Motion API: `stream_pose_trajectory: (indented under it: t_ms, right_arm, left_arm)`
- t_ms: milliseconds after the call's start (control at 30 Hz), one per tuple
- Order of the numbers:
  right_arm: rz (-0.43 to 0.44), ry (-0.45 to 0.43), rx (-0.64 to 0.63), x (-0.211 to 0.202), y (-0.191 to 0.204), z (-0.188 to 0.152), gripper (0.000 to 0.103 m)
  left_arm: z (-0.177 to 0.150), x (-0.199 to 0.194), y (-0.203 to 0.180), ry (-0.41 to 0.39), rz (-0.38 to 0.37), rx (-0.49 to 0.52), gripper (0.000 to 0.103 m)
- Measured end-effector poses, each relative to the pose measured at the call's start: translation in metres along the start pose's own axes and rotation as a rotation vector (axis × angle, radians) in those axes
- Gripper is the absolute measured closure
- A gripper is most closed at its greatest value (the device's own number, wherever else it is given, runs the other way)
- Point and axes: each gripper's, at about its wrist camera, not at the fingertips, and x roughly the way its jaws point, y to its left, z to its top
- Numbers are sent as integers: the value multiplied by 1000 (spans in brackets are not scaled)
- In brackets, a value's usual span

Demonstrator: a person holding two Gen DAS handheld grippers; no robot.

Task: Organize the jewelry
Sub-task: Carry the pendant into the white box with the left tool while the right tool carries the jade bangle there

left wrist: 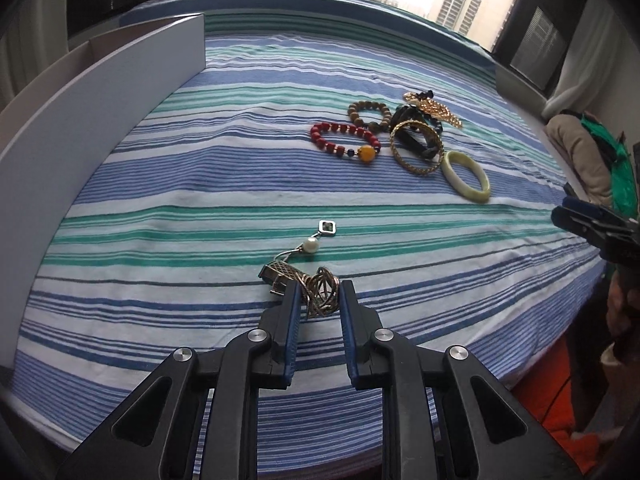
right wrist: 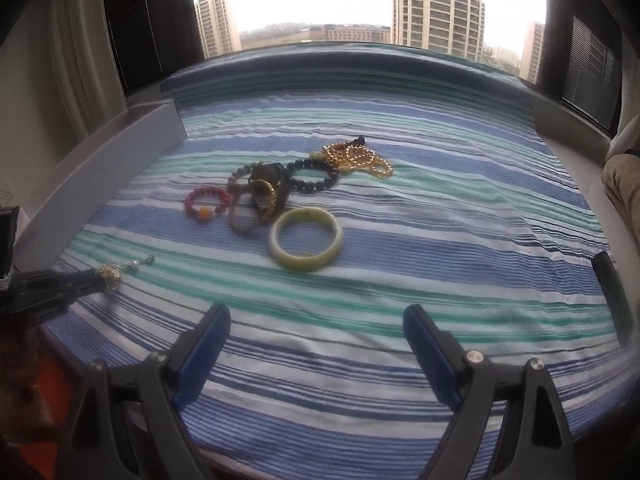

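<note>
One piece was in hand: the left gripper (left wrist: pixel 319 300) had its blue pads clamped on a bunched gold mesh bracelet (left wrist: pixel 316 292), low at 6 o'clock in the left wrist view. A pearl (left wrist: pixel 311 245) and a small square charm (left wrist: pixel 327 227) trailed from it toward 12 o'clock on a thin wire, over the striped sheet (left wrist: pixel 200 184).

Step, as I read it: pick done, carry under way, likely toward the grey tray (left wrist: pixel 104 92) at 10 o'clock. Next move calls for a steady grip; the loose mesh and dangling charm could snag.

Right gripper (right wrist: pixel 316 320) stood wide apart, nothing between its jaws, facing the pile at 12 o'clock: a smooth pale-green bangle (right wrist: pixel 306 239) nearest, then a red bead bracelet (right wrist: pixel 204 202), a dark bead bracelet (right wrist: pixel 316 178) and a gold chain (right wrist: pixel 360 158), partly overlapping.
</note>
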Motion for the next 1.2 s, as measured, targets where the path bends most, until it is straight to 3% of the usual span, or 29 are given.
stream_pose_trajectory:
  t_ms: [67,100,300,367,433,533,667,833,900,1033,1200]
  right_arm:
    - [51,47,-33,25,6,14,22]
    - [66,61,-69,36,13,21,33]
    - [67,179,-255,107,48,52,45]
    - [76,224,-272,121,49,53,63]
    - [73,217,-280,117,50,53,90]
    - [106,223,-257,103,49,55,93]
    - [223,198,-183,70,50,70,93]
    - [367,129,-175,29,84,110,93]
    - [425,95,-203,18,113,133,93]
    - [519,21,-305,8,197,184,93]
    - [620,-47,-412,33,322,244,93]
  left_arm:
    - [-3,0,2,6,9,-8,85]
    - [-4,0,2,6,14,-7,85]
    - [0,-15,7,-18,26,-15,85]
    - [4,-24,12,-33,26,-30,86]
    - [7,-33,18,-49,23,-42,86]
    - [16,-48,31,-69,13,-72,87]
    - [33,-79,54,-122,-1,-124,88]
    - [58,-137,96,-227,32,-202,88]
    - [70,-162,118,-277,74,-228,88]
    - [91,-192,167,-346,225,-283,88]
    - [102,-161,243,-277,369,-406,88]
